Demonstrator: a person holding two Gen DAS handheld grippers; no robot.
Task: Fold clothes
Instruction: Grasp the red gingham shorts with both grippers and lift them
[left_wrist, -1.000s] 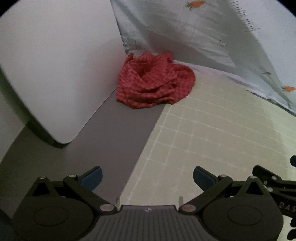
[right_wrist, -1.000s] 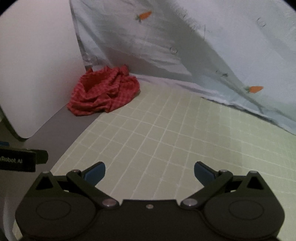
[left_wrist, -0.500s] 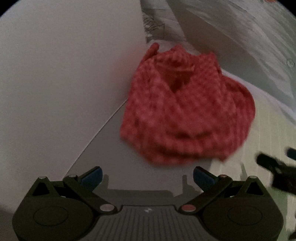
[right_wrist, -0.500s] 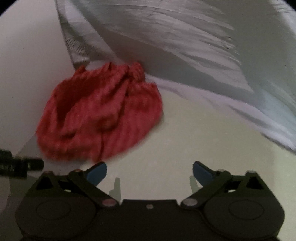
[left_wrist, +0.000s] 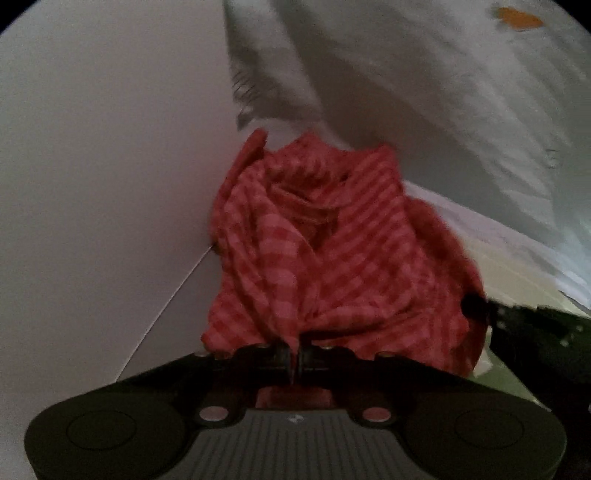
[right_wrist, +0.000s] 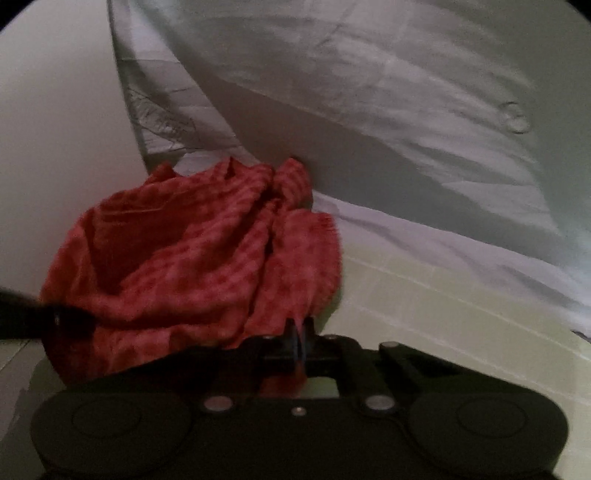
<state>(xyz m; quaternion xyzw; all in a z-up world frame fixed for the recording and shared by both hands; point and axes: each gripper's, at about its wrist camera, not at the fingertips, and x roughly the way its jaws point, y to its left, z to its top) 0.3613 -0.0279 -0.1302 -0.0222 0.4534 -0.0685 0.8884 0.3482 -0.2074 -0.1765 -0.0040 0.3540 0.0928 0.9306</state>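
A crumpled red checked cloth (left_wrist: 325, 258) lies heaped in the corner where a white board meets a pale hanging sheet. My left gripper (left_wrist: 293, 356) is shut on a fold at the near edge of the heap, with red fabric pinched between its jaws. In the right wrist view the same red checked cloth (right_wrist: 192, 266) fills the left middle, and my right gripper (right_wrist: 300, 339) is shut on its right-hand near edge, a strip of cloth showing between the jaws. The right gripper's black body (left_wrist: 517, 332) shows at the right edge of the left wrist view.
A white board (left_wrist: 103, 184) stands close on the left. A pale sheet (right_wrist: 388, 110) with small orange prints hangs behind the heap and trails onto the pale green gridded mat (right_wrist: 443, 314). The left gripper's dark tip (right_wrist: 37, 317) pokes in at the left edge.
Both grippers have moved in toward the red cloth, and their jaws, wide apart before, have shut on its near edge. The heap now fills far more of each view.
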